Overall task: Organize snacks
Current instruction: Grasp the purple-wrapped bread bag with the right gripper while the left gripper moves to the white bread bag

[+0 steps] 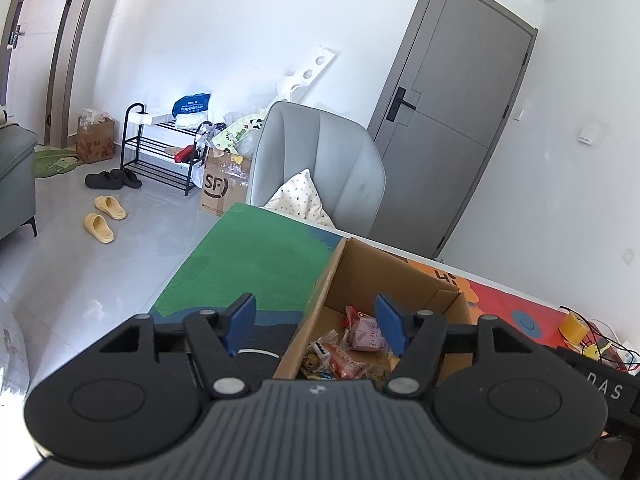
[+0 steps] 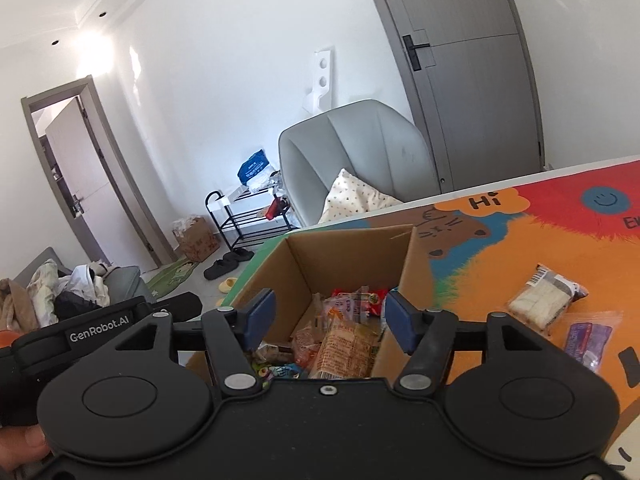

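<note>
Wrapped snacks (image 2: 344, 332) lie heaped inside the open cardboard box (image 2: 404, 264) on the colourful tabletop (image 2: 520, 240); two more packets (image 2: 540, 300) rest just right of it. Left claw (image 1: 316, 322) and right claw (image 2: 330, 322) hang partly open, empty

I'm working in somebody's living room, clearly a home: shoe rack (image 1: 160, 148) by the wall with yellow slippers (image 1: 105, 218) on the tiled floor, a grey armchair (image 1: 320, 160) with a cushion (image 1: 302, 198), grey interior door (image 1: 452, 112), clothes heaped on a sofa (image 2: 68, 292).
</note>
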